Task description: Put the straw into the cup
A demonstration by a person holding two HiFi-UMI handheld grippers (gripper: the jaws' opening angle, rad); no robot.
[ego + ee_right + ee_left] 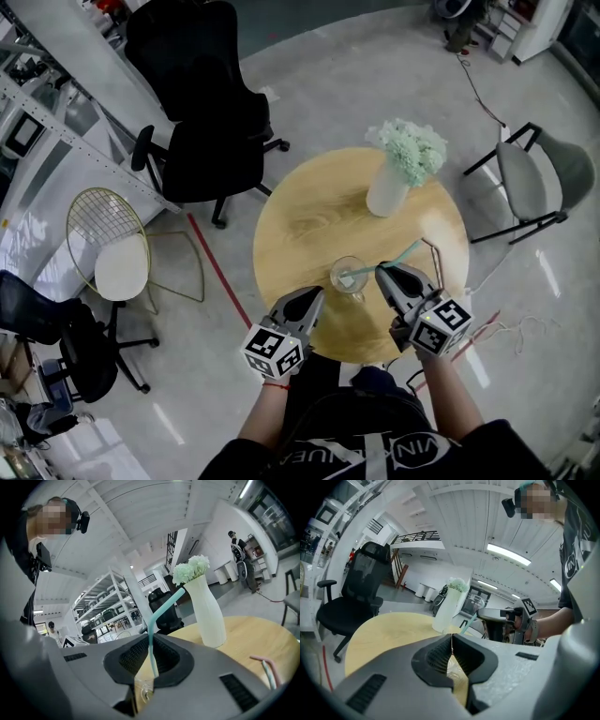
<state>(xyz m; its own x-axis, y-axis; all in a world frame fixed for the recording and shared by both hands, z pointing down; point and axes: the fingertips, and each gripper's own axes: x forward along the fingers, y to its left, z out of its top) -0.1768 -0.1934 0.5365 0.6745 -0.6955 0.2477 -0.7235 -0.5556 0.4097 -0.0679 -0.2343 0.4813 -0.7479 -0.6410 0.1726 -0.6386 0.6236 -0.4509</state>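
Observation:
A clear glass cup (349, 273) stands near the front edge of the round wooden table (309, 220). A teal bent straw (409, 248) slants up to the right, with its lower end inside the cup. My right gripper (381, 270) is shut on the straw just right of the cup. In the right gripper view the straw (151, 634) runs between the right gripper's (151, 645) pads, and the cup (143, 693) shows below. My left gripper (319, 293) sits just left of the cup, shut and empty. In the left gripper view the left gripper (451, 642) has its jaws together, and the straw (469, 622) shows beyond it.
A white vase (387, 192) of pale green flowers stands at the table's far side. Two spare straws (433, 255) lie at the right edge, pink one (262, 659) nearest. A black office chair (202, 112), a wire chair (108, 246) and a grey chair (539, 178) surround the table.

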